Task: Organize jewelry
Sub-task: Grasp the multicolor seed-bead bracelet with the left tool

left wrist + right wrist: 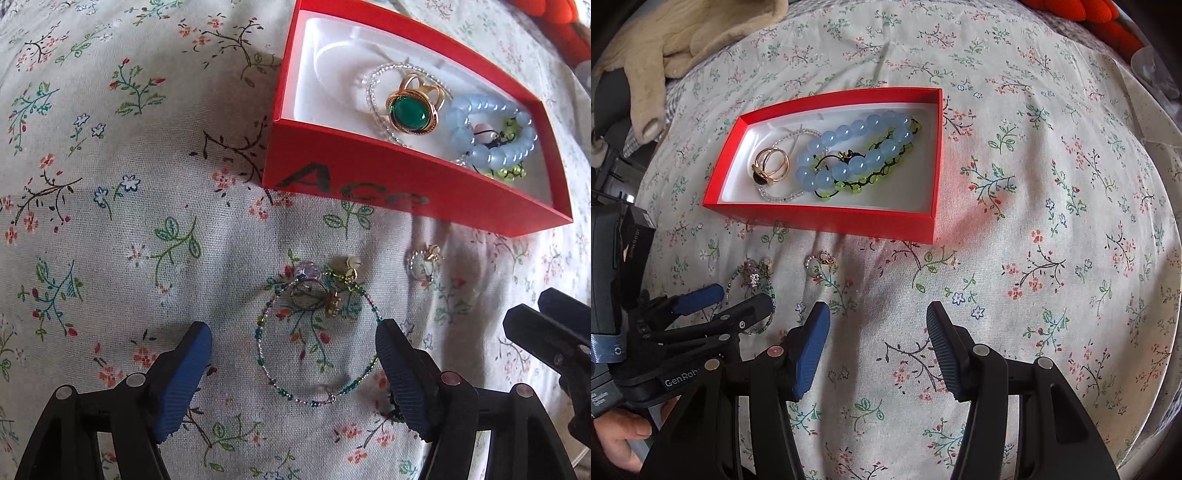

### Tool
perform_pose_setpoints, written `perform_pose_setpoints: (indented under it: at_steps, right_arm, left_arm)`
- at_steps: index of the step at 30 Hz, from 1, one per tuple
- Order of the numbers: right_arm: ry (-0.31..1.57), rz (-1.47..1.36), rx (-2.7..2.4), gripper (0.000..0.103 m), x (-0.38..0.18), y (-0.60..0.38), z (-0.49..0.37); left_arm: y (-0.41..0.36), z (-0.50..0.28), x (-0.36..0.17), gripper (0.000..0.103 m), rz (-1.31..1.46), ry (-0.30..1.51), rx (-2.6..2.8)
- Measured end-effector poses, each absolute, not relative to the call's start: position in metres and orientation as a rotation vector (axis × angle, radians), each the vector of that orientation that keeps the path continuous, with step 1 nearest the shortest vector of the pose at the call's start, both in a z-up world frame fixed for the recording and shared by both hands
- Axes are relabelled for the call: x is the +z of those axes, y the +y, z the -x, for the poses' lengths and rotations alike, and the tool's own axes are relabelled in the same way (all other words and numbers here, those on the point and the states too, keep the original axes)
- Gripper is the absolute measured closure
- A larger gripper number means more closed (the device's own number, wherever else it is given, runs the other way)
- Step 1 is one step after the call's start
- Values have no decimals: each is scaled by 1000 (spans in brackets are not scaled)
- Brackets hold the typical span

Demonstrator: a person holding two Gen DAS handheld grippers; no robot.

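While both grippers hover low over the floral cloth (1034, 206), the scene reads so:

Left gripper (293, 363): jaws spread wide, nothing held; its blue pads flank the near half of the beaded bracelet (317, 343), the right pad touching the loop's edge.

Rings: two small rings (314, 291) lie on the bracelet's far arc; another small ring (423, 264) lies ahead and to the right, apart from them.

Red box (406, 184): ahead-right of the left gripper, near wall close to the loose pieces; it holds a green-stone ring (412, 107), blue bead bracelet (491, 134), a clear bead strand and a green beaded bracelet.

Right gripper (877, 349): jaws wide, empty, bare cloth between and ahead; open room to its right, the left gripper crowding its left.
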State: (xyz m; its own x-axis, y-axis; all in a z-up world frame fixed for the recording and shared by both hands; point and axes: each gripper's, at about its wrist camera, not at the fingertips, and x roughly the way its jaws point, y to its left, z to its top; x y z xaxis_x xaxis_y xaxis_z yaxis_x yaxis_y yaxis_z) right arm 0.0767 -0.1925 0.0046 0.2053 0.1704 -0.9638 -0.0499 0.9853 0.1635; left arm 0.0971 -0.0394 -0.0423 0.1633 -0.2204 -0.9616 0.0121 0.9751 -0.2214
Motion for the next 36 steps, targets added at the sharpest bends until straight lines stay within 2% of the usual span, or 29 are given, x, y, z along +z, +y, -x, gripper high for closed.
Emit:
perform_pose_setpoints:
  at_steps: [3,9,14,17,27,29,36]
  right_arm:
    - [1356,-103,159,46,5,-190,-77]
    - [1356,-101,162,46,4,-188,-77]
    - [1354,-96,163,46,5,-187,-76]
    - [1356,-98,159,46,5,-187,-76]
    - [1366,-93,166,46,2,-183,-75]
    - [1365,-96,165,46,1,-183,-75]
    - [1373,-87,169,46,-2,-179,-77]
  left_arm:
    - [-52,-97,-44,29,162,1393,-170]
    - [-46,-91,-40,57,218,1393,-203]
    - [-40,-87,-37,88,252,1391,-236]
    - [-37,-86,-34,101,243,1377,-237]
    - [-23,-79,-36,103,248,1388,-219]
    - [-19,-81,-41,90,262,1406,-209]
    - [-12,-86,-50,89,310,1402,-196]
